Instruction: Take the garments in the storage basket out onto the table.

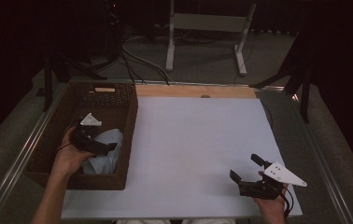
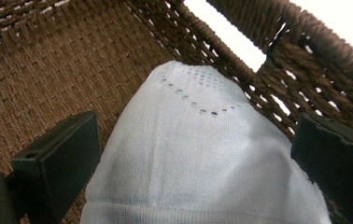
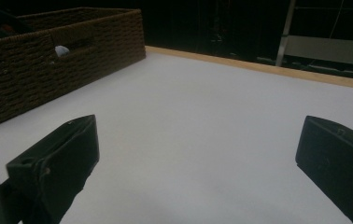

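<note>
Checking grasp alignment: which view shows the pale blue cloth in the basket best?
The left gripper view: the pale blue cloth sits close up between the open jaws, knit and eyelet holes visible. The high view shows it small, partly behind the left gripper. The right gripper view gives just a pale speck through the basket handle hole.

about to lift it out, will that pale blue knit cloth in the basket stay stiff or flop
The pale blue cloth will probably flop: it lies crumpled in the basket. Its thin, perforated knit suggests it is light. Between the left hand-held gripper jaws, it should bunch rather than slip.
</note>
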`<state>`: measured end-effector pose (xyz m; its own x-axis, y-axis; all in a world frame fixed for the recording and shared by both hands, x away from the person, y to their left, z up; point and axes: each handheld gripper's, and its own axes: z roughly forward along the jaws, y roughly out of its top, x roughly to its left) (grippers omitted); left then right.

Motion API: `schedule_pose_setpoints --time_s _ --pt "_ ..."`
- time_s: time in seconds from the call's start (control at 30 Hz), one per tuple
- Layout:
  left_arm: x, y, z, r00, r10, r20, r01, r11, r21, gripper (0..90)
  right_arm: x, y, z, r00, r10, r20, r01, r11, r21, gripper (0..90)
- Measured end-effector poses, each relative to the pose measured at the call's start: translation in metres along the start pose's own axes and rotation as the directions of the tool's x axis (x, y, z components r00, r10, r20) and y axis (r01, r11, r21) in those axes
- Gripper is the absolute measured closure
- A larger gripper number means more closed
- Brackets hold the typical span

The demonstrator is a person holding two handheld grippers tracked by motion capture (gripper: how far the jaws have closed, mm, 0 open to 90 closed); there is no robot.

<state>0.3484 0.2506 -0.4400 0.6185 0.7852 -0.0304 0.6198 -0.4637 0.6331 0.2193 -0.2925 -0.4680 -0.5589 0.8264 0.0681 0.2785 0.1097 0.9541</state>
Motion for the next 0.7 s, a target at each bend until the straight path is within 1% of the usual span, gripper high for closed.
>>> schedule_pose_setpoints --time_s 0.17,0.23,0.3,0.33,0.47,0.5,0.53,0.57,0.6,0.7 --pt "0.002 -0.001 0.003 0.9998 -0.008 0.019 0.008 0.9997 0.022 3.2 0.0 0.0 0.0 1.0 -0.001 0.0 0.001 1.0 -0.001 0.0" --pt "0.002 -0.001 0.004 0.9994 -0.014 0.031 0.013 0.9991 0.039 3.2 0.0 0.0 0.0 1.0 0.0 -0.001 0.0 1.0 -0.002 0.0" --pt "0.003 -0.001 0.006 0.9985 -0.029 0.045 0.026 0.9973 0.068 3.3 0.0 0.0 0.0 1.0 0.0 -0.001 0.0 1.0 -0.003 0.0" --pt "0.003 -0.001 0.007 0.9984 -0.034 0.045 0.031 0.9963 0.08 3.3 0.0 0.0 0.0 1.0 0.0 -0.001 0.0 1.0 -0.002 0.0" --pt "0.004 0.0 0.008 0.9961 -0.069 0.055 0.061 0.9896 0.13 3.3 0.0 0.0 0.0 1.0 0.0 -0.001 0.0 1.0 -0.004 0.0" --pt "0.004 0.0 0.008 0.9953 -0.072 0.065 0.062 0.9878 0.143 3.3 0.0 0.0 0.0 1.0 -0.001 -0.001 0.001 1.0 -0.004 0.0" --pt "0.003 0.0 0.009 0.9955 -0.069 0.066 0.058 0.9861 0.156 3.3 0.0 0.0 0.0 1.0 0.001 -0.001 -0.001 1.0 -0.003 0.0" --pt "0.003 0.001 0.01 0.9954 -0.074 0.061 0.063 0.9837 0.169 3.3 0.0 0.0 0.0 1.0 0.001 -0.001 -0.001 1.0 -0.004 0.0" --pt "0.002 0.001 0.011 0.9948 -0.077 0.067 0.064 0.9811 0.183 3.3 0.0 0.0 0.0 1.0 0.001 -0.001 -0.001 1.0 -0.004 0.0" --pt "0.001 0.001 0.013 0.9957 -0.068 0.063 0.052 0.9744 0.219 4.1 0.0 0.0 0.0 1.0 -0.001 -0.001 0.001 1.0 -0.004 0.0"
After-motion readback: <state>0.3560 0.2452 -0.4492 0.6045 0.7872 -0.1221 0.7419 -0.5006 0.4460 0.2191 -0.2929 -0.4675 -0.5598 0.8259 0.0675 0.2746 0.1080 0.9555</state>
